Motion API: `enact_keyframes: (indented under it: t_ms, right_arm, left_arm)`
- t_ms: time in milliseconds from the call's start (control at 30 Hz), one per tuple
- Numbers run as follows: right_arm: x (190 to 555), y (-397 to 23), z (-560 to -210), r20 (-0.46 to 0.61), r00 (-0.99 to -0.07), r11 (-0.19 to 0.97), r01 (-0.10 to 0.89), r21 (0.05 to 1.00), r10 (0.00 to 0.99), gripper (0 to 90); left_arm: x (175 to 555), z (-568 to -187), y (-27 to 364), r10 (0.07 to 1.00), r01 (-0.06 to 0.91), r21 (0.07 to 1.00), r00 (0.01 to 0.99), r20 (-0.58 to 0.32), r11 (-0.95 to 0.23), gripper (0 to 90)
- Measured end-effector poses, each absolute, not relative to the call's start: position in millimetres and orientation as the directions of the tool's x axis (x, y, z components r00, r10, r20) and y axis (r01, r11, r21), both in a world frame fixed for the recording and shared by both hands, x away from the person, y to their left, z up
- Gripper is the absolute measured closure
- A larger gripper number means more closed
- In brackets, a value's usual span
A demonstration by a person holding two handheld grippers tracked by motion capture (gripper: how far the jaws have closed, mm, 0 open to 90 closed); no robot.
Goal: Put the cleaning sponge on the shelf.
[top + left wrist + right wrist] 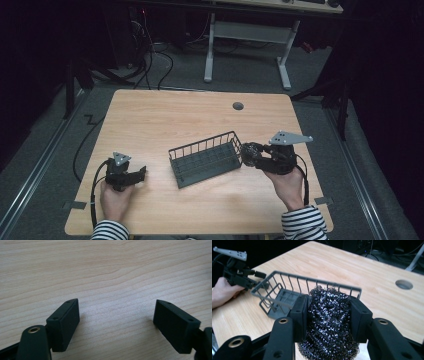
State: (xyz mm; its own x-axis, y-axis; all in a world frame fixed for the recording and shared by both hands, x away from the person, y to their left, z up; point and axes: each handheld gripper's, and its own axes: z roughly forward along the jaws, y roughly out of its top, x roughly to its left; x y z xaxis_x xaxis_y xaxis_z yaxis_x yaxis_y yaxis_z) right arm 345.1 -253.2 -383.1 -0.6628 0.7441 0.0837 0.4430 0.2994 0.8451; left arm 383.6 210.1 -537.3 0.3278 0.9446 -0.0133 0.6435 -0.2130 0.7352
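1. right gripper (329, 315) was clamped on the steel scourer (329, 322), just beside the wire basket's (205, 159) right end, mid-counter.
2. best: clear the rim, then release inside.
3. left gripper (116, 315) sat apart, empty, near the counter's left edge.

no readable text, labels, brands, numbers, signs anywhere

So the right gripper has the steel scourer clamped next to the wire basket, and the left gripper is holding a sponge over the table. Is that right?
Not quite. The left gripper holds nothing: the left gripper view shows its jaws standing open with bare table between them. The rest stands: the right gripper is clamped on the steel scourer next to the wire basket.
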Motion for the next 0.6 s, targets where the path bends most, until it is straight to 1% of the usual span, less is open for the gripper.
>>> enact_keyframes:
  t_ms: [100, 267, 400, 600]
  right_arm:
    - [353, -250, -375, 0.09, -0.67, 0.292, 0.436, 0.851, 0.737, 56.1]
    - [369, -231, -373, 0.068, -0.693, 0.34, 0.434, 0.835, 0.718, 56.0]
    - [383, -214, -378, 0.053, -0.707, 0.367, 0.428, 0.826, 0.705, 55.3]
    - [404, -197, -394, 0.081, -0.713, 0.369, 0.452, 0.812, 0.696, 55.0]
  left_arm:
    - [384, -537, 210, 0.945, 0.644, 0.734, 0.328, -0.012, -0.215, 21.7]
    - [384, -537, 210, 0.945, 0.644, 0.734, 0.328, -0.012, -0.214, 21.7]
    - [383, -537, 210, 0.945, 0.644, 0.734, 0.327, -0.011, -0.214, 21.7]
    - [383, -537, 210, 0.945, 0.645, 0.734, 0.327, -0.012, -0.214, 21.7]
